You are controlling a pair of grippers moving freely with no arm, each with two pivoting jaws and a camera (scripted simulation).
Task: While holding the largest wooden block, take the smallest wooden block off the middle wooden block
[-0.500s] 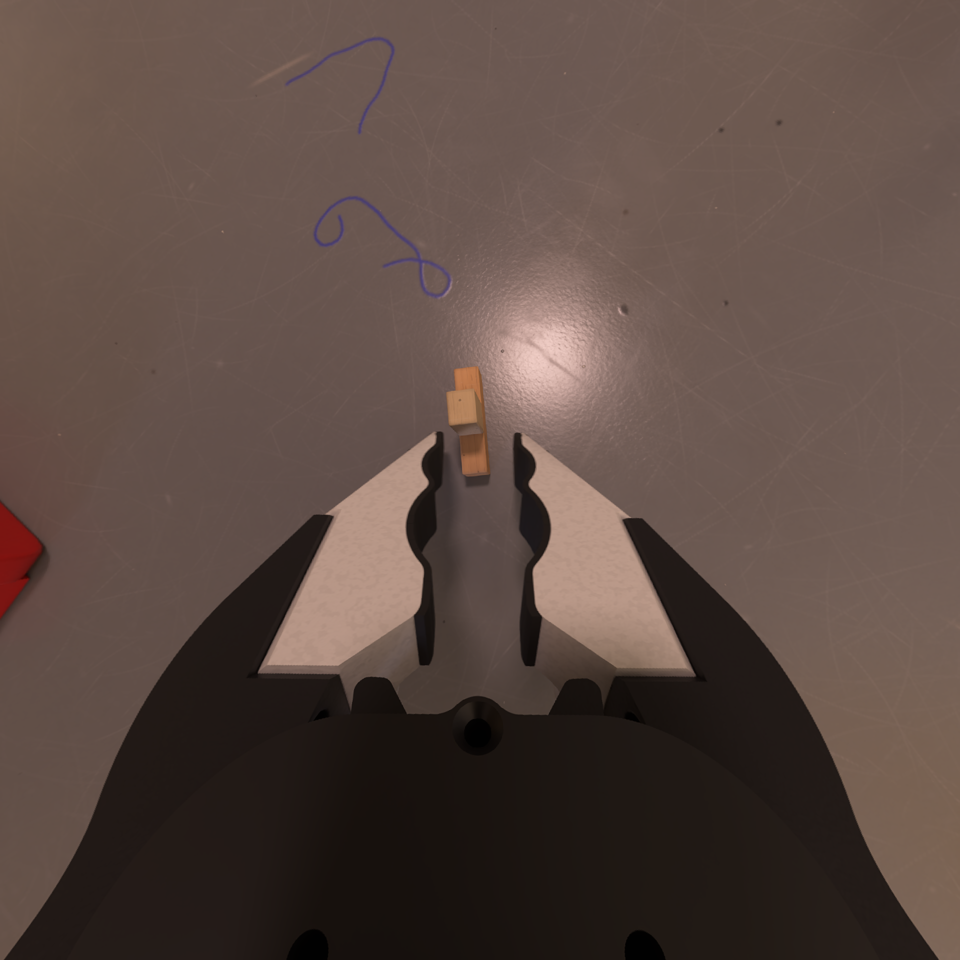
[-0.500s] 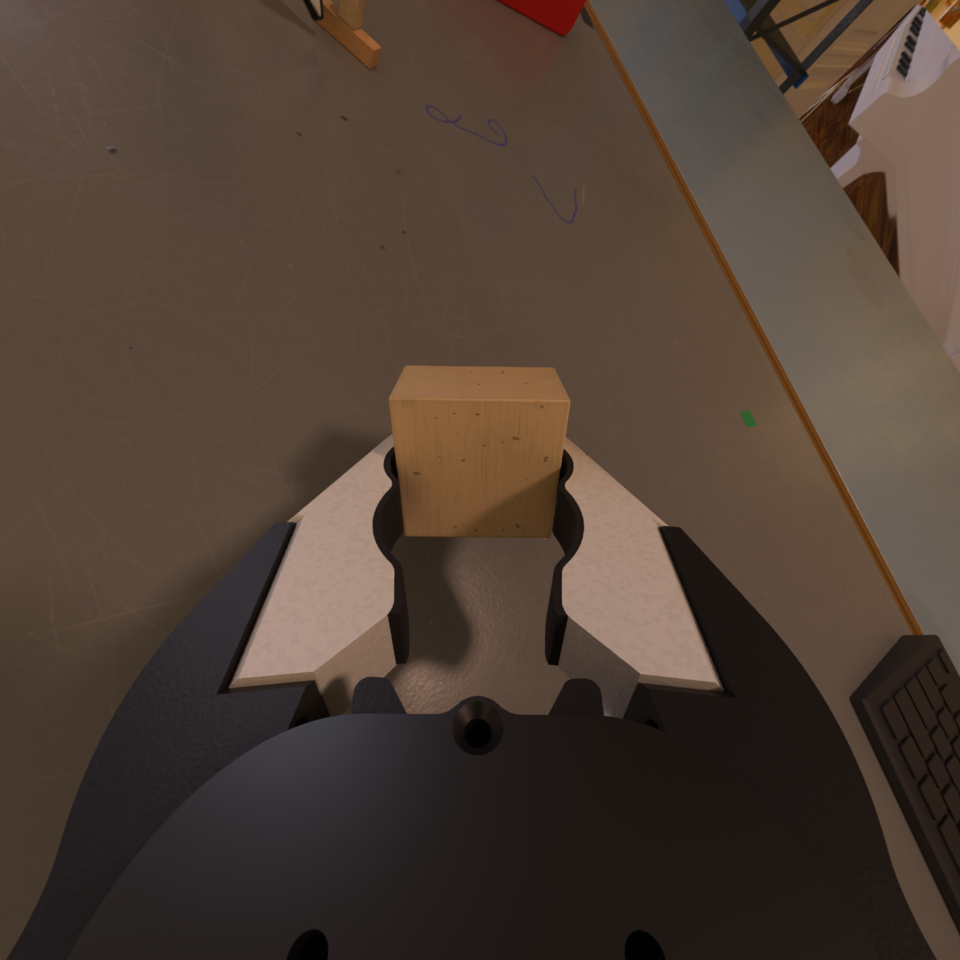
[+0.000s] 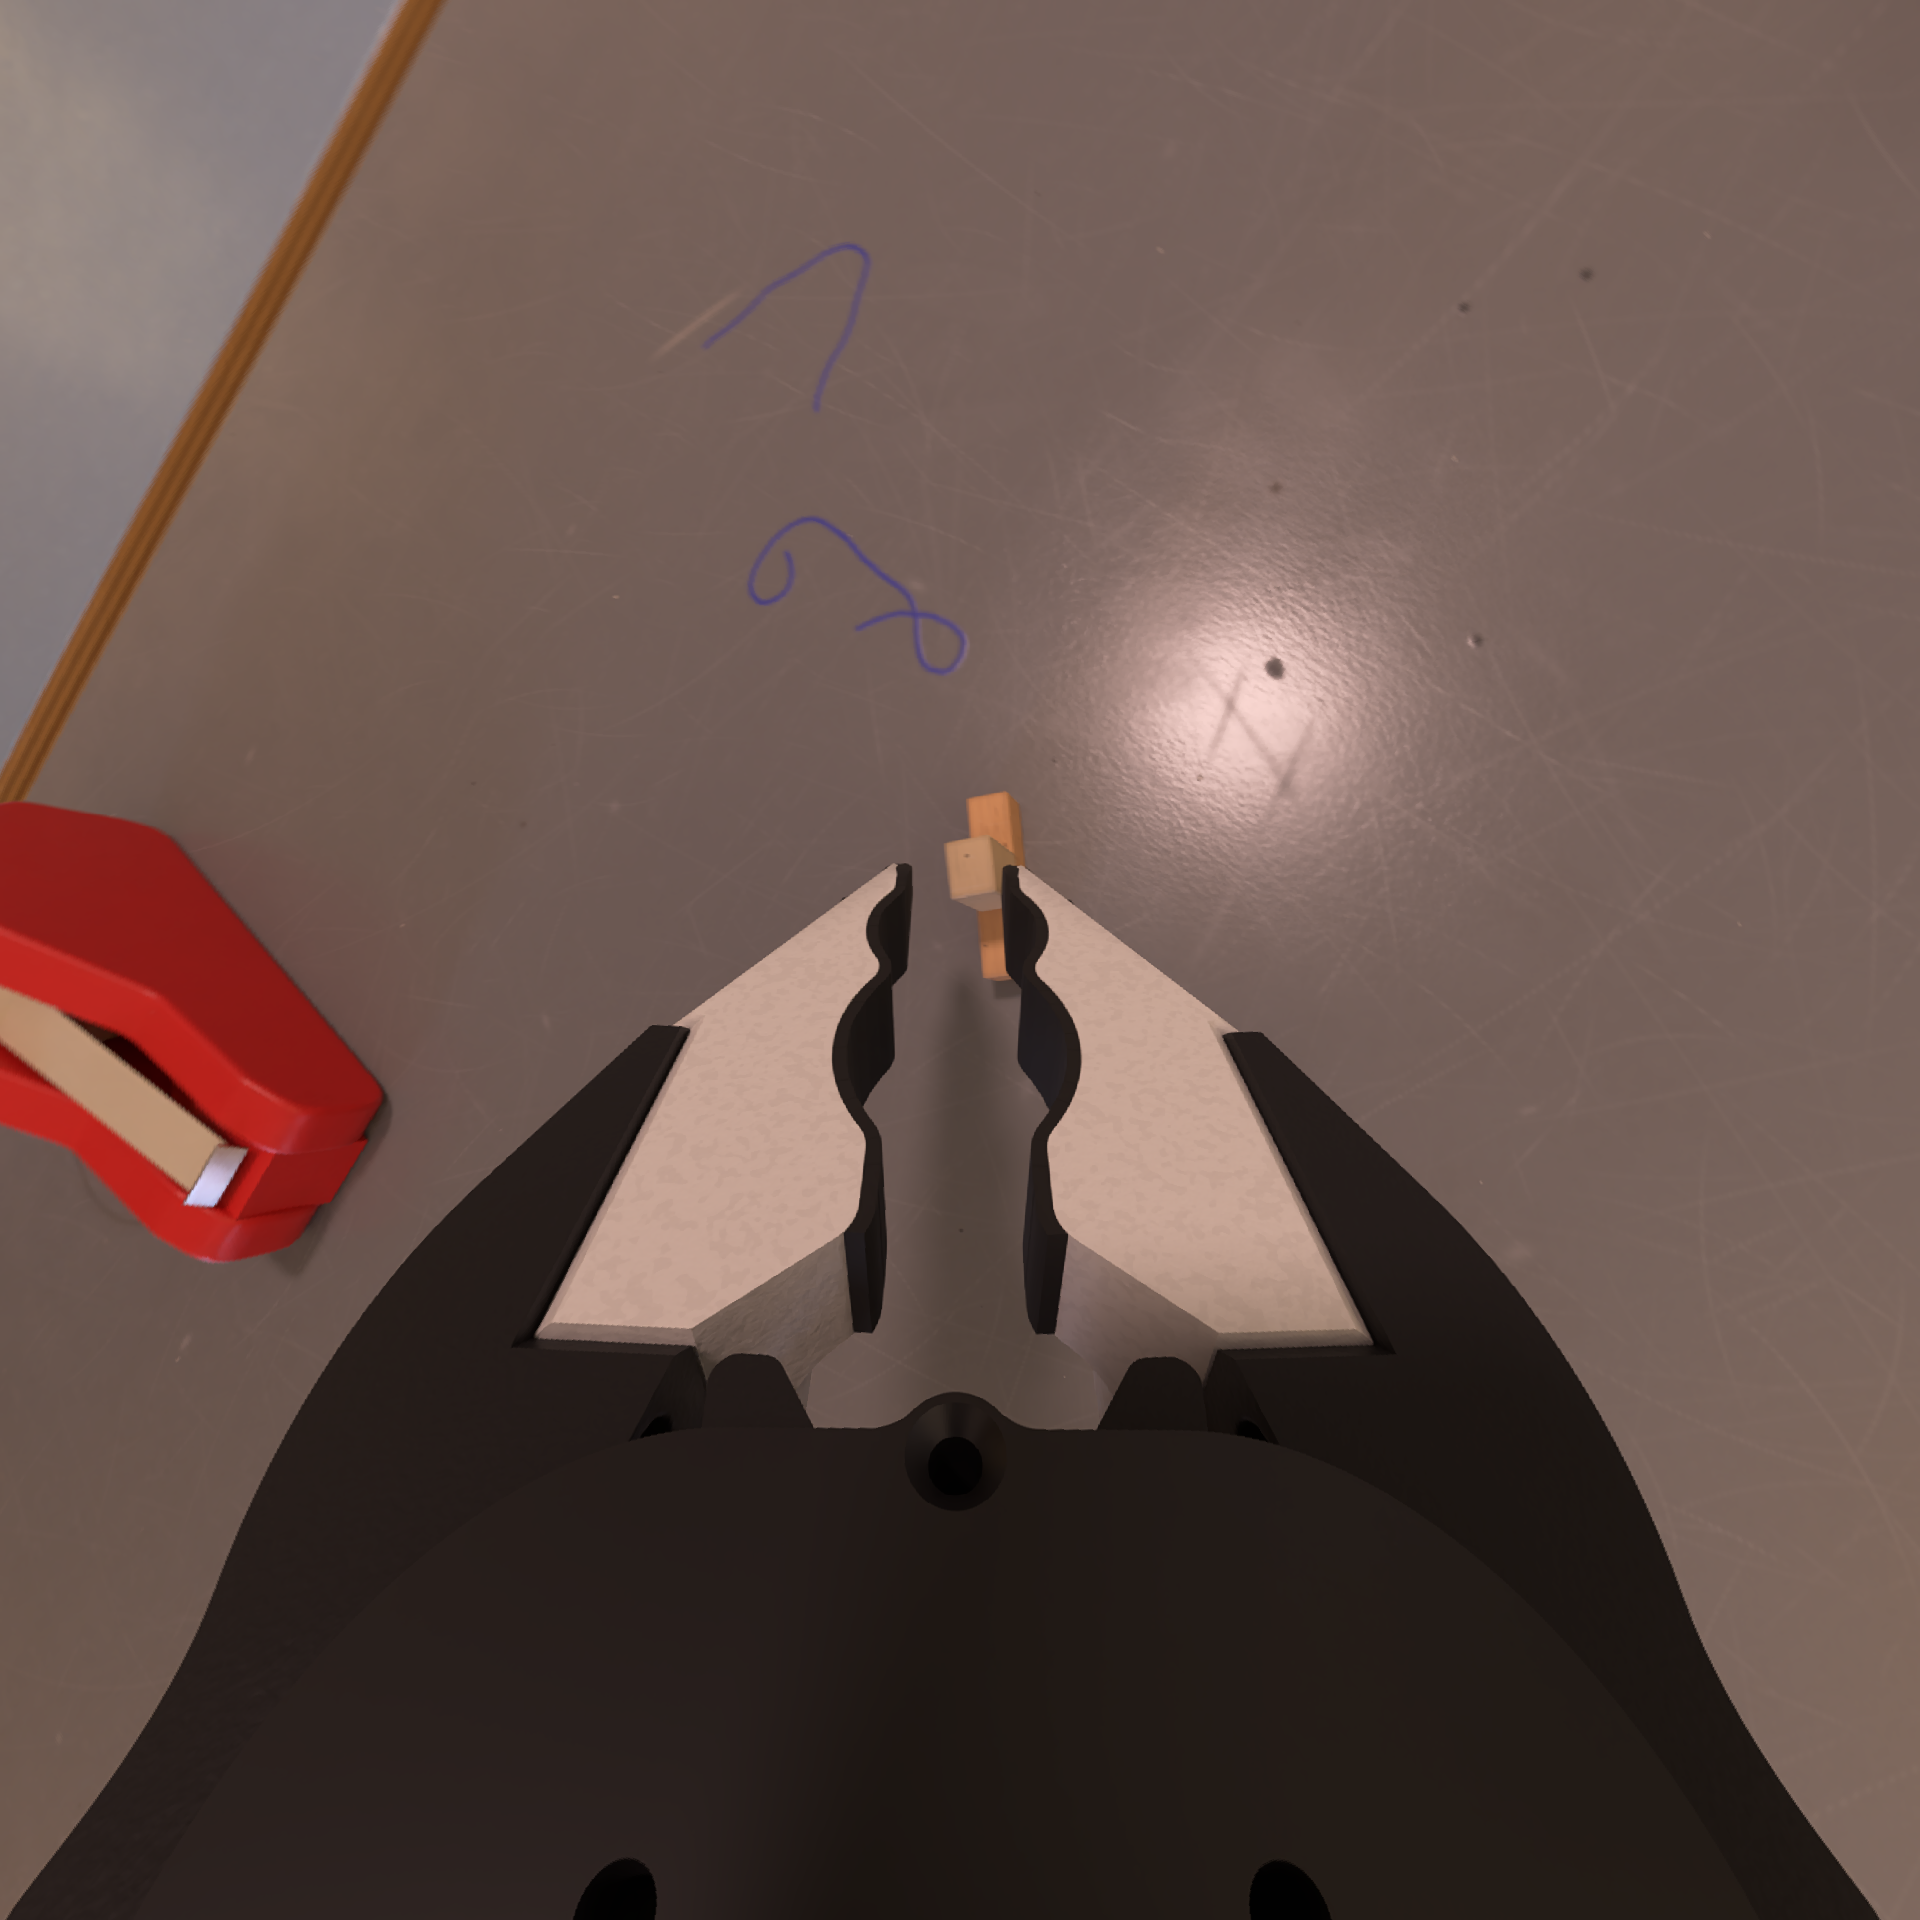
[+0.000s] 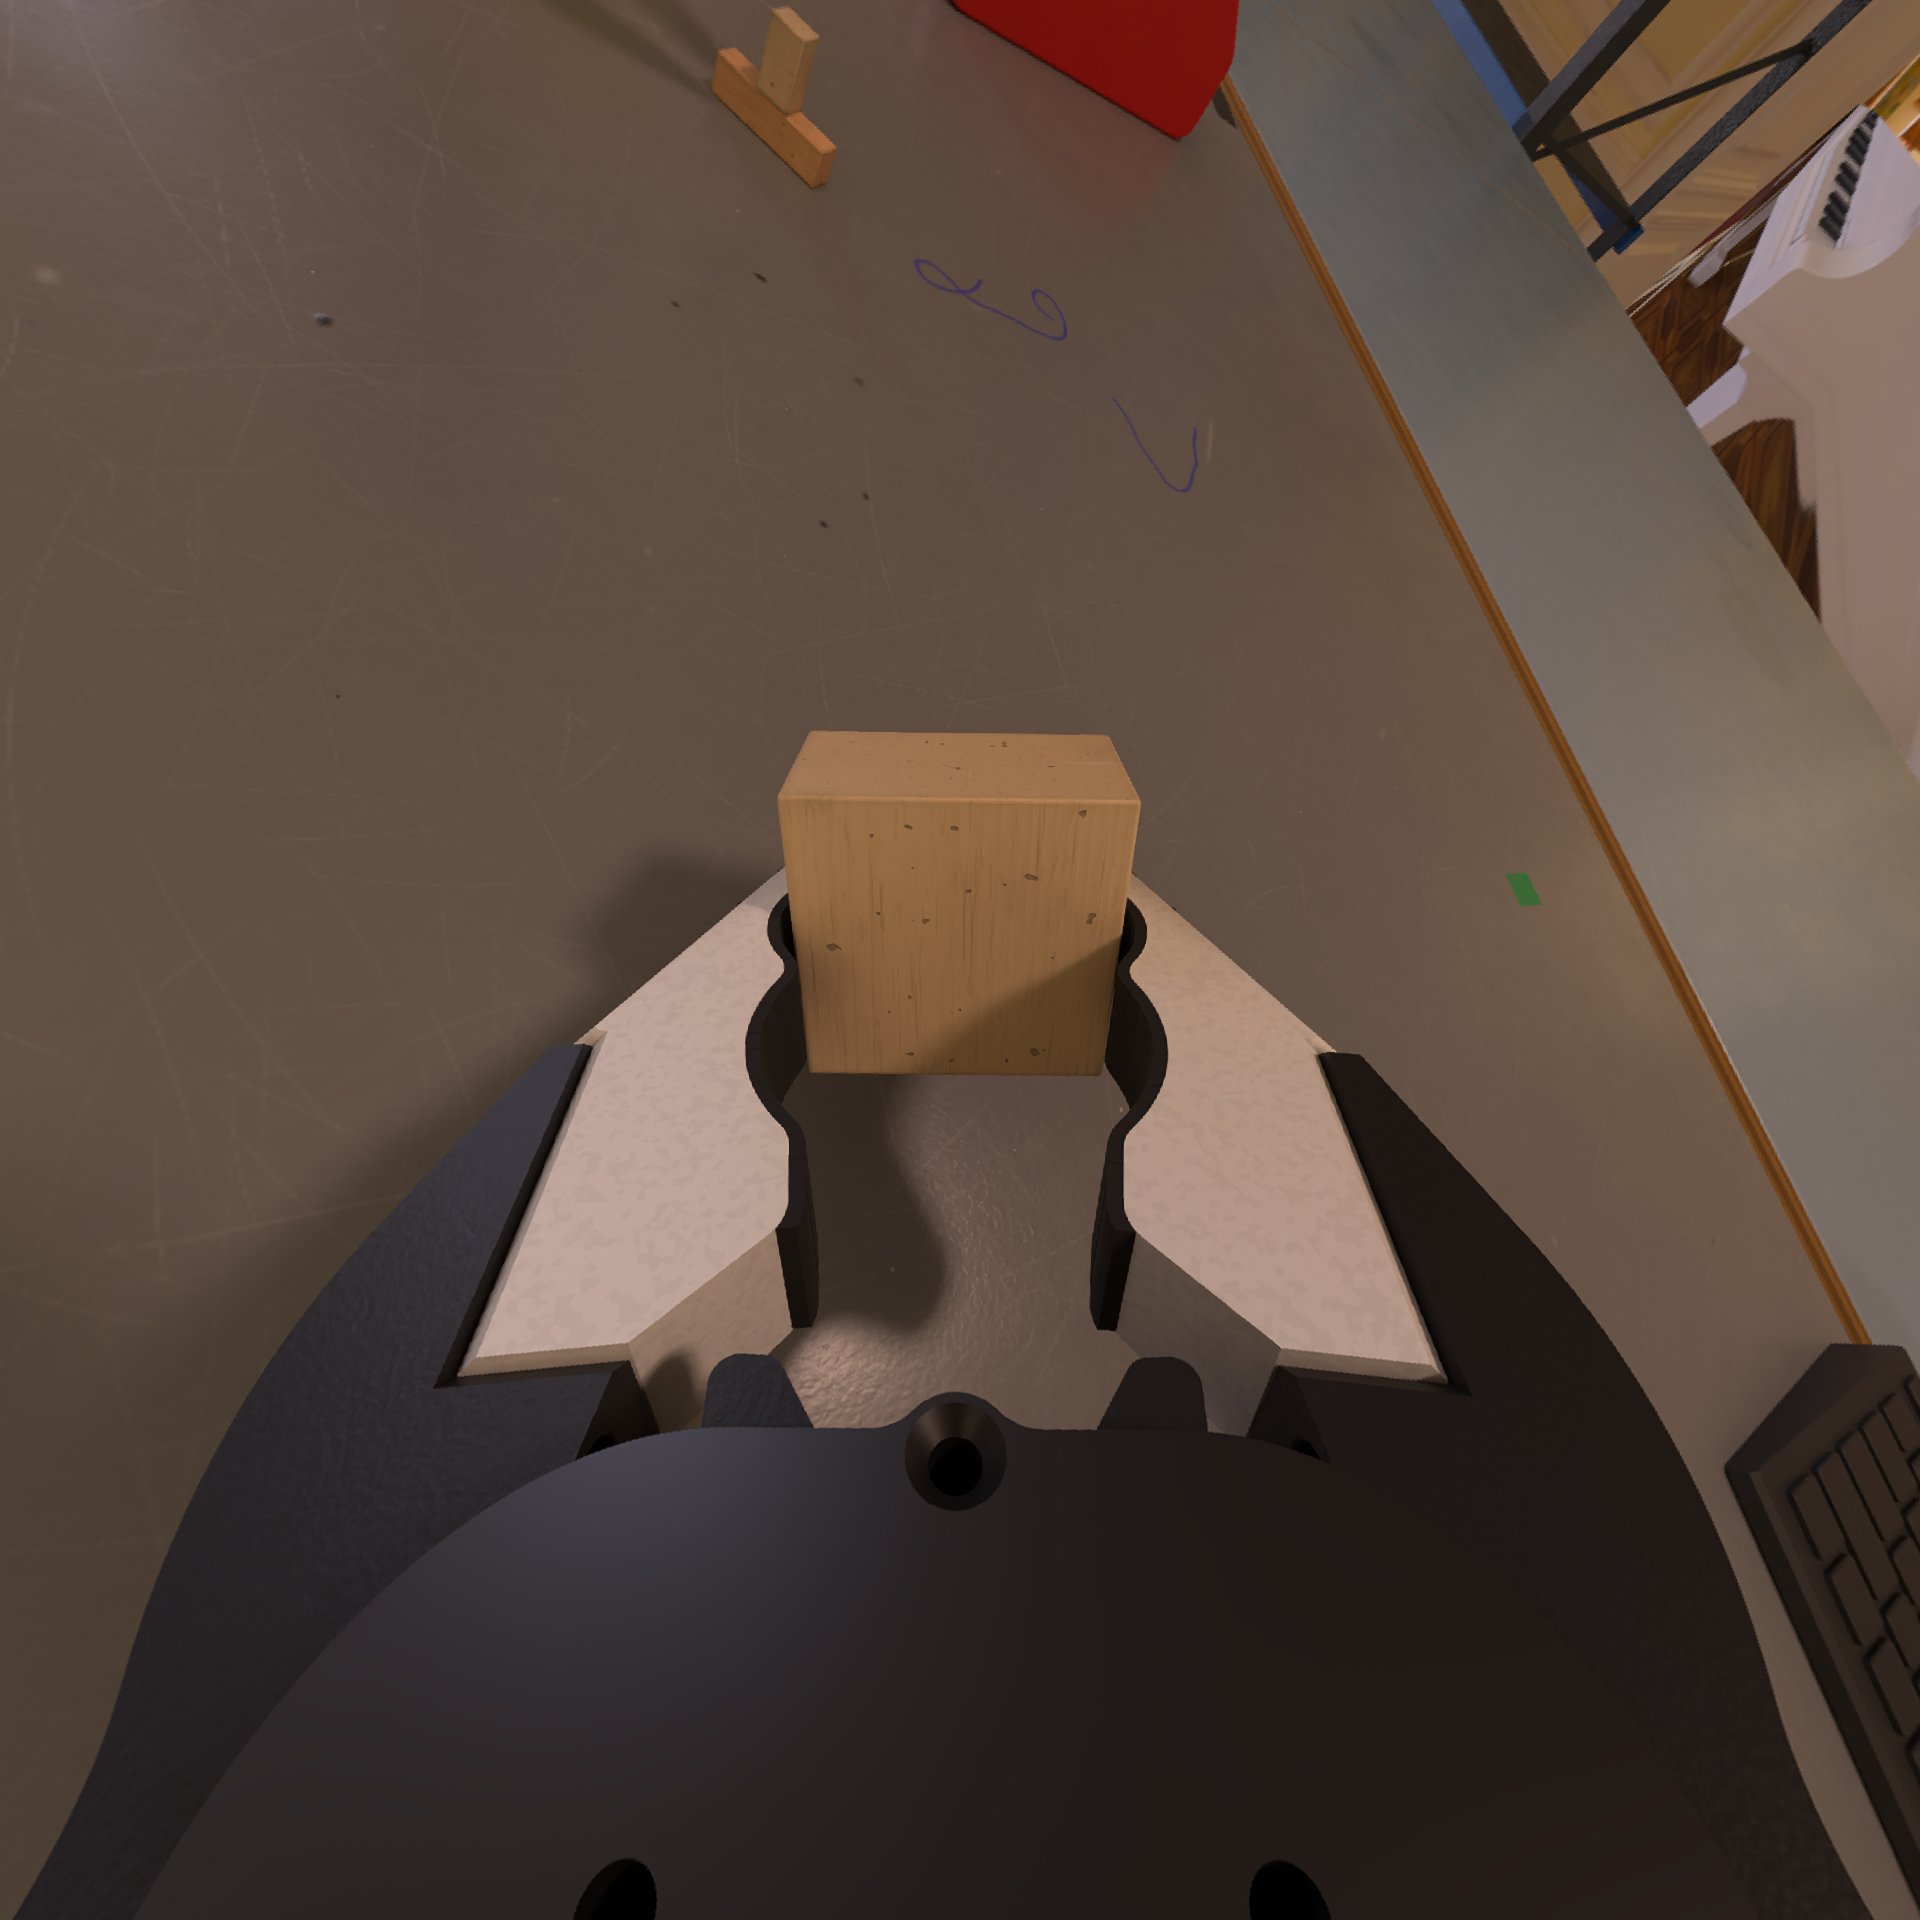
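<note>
My right gripper (image 4: 956,909) is shut on the largest wooden block (image 4: 956,914), a pale cube held just above the table. Far off in the right wrist view, the smallest block (image 4: 788,57) stands upright on the middle block (image 4: 774,120), a flat orange plank. In the left wrist view I look down on the pair. The small pale block (image 3: 971,868) sits across the plank (image 3: 992,951), just beyond and below my right fingertip (image 3: 1023,914). My left gripper (image 3: 958,878) is open with a narrow gap, empty and above the blocks.
A red tape dispenser (image 3: 156,1018) sits left of the left gripper and also shows in the right wrist view (image 4: 1101,52). The table's wooden edge (image 3: 208,343) runs along the upper left. A black keyboard (image 4: 1849,1558) lies at the lower right. Blue pen scribbles (image 3: 852,592) mark the table.
The left gripper has pulled back and up, bringing the dispenser and table edge into view; its gap has narrowed slightly. The stacked blocks now sit toward its right fingertip. The right gripper still holds the cube.
</note>
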